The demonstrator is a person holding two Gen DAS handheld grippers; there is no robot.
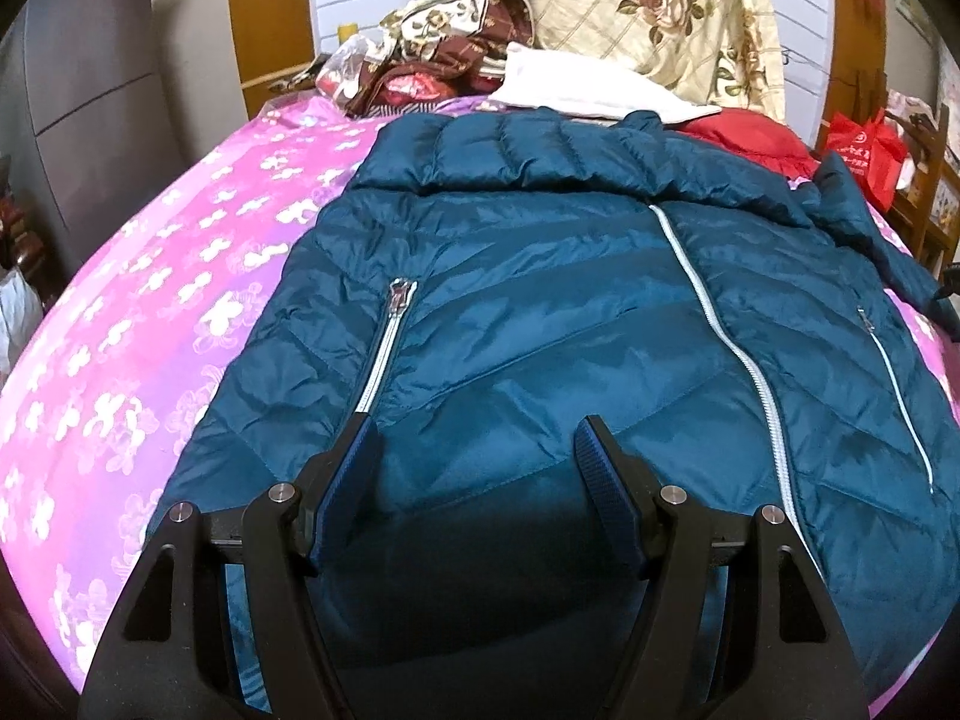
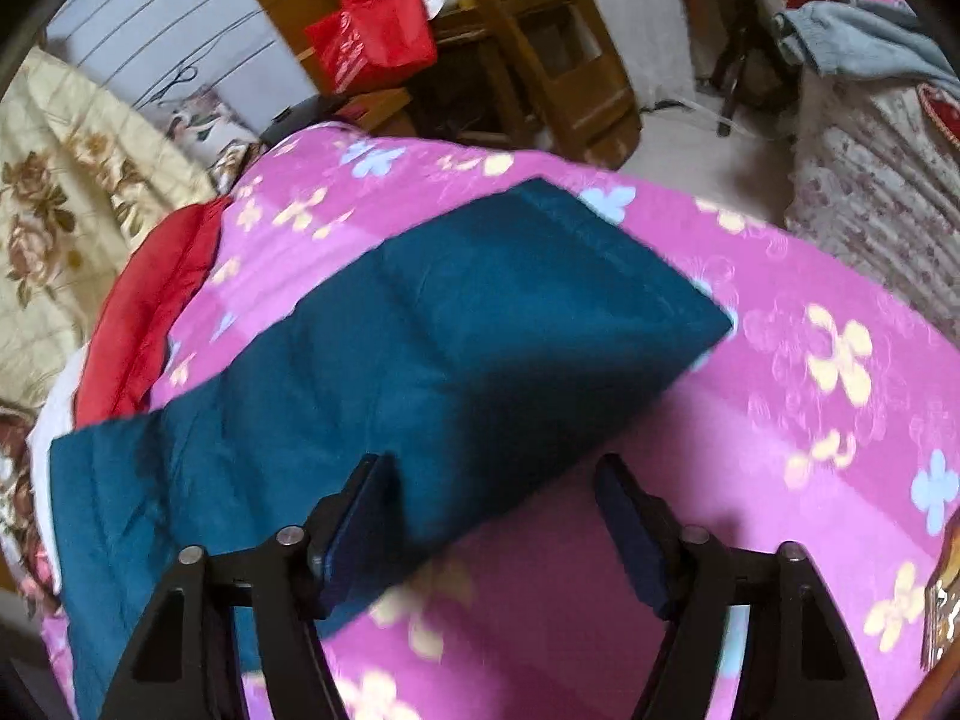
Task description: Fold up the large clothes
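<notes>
A teal quilted puffer jacket [image 1: 570,312] lies front up on a pink flowered bedspread [image 1: 138,324], its white zipper closed and its hem toward me. My left gripper [image 1: 477,435] is open and empty, hovering over the jacket's lower front near the hem. In the right wrist view one teal sleeve [image 2: 456,336] lies stretched out flat across the bedspread [image 2: 810,420]. My right gripper [image 2: 495,477] is open and empty just above the near edge of that sleeve. The view is blurred.
Floral quilts and pillows [image 1: 648,18], a white cloth [image 1: 576,90] and a red garment [image 1: 750,138] are piled at the head of the bed. A red bag [image 2: 372,30] hangs on wooden furniture [image 2: 540,60] beyond the bed's edge.
</notes>
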